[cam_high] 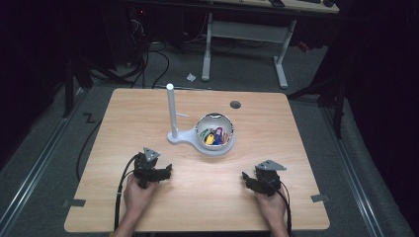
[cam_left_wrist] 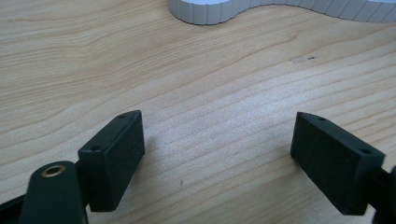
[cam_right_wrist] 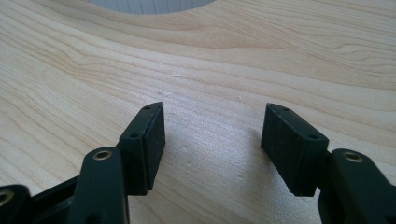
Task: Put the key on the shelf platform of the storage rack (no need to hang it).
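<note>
A white bowl (cam_high: 215,133) holding several coloured pieces (cam_high: 216,136) stands near the table's middle, joined by a white base (cam_left_wrist: 205,11) to an upright white post (cam_high: 171,111). My left gripper (cam_high: 167,171) rests on the table at front left, open with nothing between its jaws; in its own view the left gripper (cam_left_wrist: 219,137) points at bare wood just short of the base. My right gripper (cam_high: 245,176) lies at front right, open and empty. The right gripper (cam_right_wrist: 212,126) faces bare wood, with the bowl's ribbed edge (cam_right_wrist: 149,4) at the top.
The wooden table (cam_high: 148,108) has a round grey cable hole (cam_high: 235,104) at the back right. Tape marks sit at its front corners (cam_high: 73,203). Beyond the far edge stand a white desk frame (cam_high: 247,34) and cables on the floor.
</note>
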A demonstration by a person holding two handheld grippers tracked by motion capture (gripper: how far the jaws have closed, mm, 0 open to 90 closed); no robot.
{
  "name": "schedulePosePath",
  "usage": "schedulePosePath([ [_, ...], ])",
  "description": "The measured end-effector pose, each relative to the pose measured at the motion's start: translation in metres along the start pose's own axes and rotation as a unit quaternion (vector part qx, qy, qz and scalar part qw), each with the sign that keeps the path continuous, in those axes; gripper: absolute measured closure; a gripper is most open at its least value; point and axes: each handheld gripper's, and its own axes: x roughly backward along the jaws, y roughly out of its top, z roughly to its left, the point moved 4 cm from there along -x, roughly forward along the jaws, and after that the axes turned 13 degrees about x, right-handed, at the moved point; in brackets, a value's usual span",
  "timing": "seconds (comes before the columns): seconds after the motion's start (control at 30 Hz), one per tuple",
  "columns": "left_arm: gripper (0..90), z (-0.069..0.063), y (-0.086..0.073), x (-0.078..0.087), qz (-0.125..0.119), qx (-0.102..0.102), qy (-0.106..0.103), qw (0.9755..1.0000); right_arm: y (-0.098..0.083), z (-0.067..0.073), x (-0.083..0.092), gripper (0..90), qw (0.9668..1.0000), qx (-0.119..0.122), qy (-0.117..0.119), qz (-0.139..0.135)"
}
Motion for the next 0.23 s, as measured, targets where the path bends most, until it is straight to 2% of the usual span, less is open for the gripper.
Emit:
schedulePosePath([
  [0.23, 17.8, 0.0, 0.0, 0.0, 0.0, 0.0, 0.0, 1.0, 0.0, 0.0005, 0.0, 38.4, 1.0, 0.001, 0.001, 0.0],
])
